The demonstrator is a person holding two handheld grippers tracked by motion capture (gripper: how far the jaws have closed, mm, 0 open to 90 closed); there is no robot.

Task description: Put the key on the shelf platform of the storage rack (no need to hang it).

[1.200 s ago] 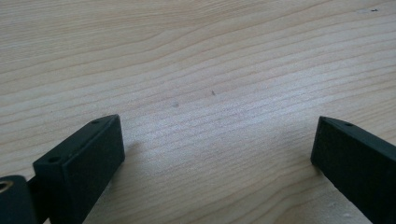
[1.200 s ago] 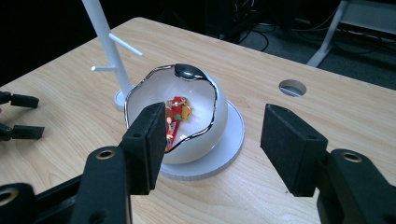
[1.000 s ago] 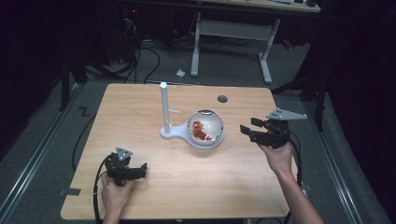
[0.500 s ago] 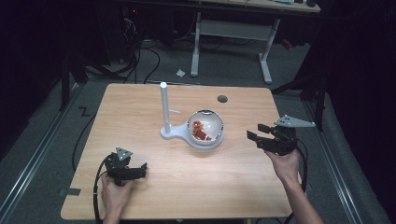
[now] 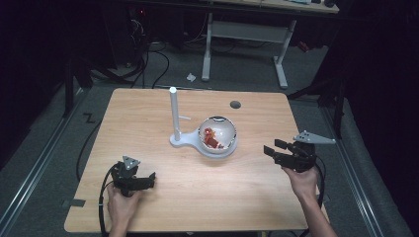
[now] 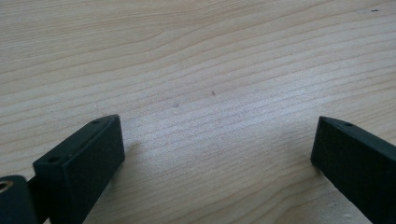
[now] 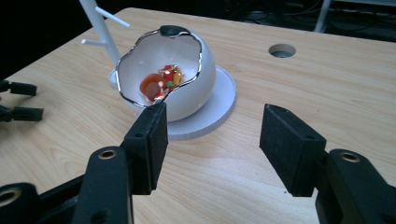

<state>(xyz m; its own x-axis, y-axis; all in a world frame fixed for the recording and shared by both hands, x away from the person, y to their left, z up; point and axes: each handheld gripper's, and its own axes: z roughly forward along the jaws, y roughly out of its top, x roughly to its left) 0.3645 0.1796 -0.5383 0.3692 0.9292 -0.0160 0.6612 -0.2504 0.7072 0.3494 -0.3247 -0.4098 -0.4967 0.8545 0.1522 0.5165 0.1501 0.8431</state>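
A lab or test room, not a home; a bare wooden table (image 5: 148, 113) stands alone on grey carpet (image 5: 49, 148) under a dim light; beyond the table, black cables (image 5: 158, 59) trail across the floor; behind those, a metal-legged desk (image 5: 247, 29) stands against the dark back.

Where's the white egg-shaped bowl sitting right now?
In the high view the white egg-shaped bowl sits mid-table on a round white base, beside the white post, left of the right gripper.
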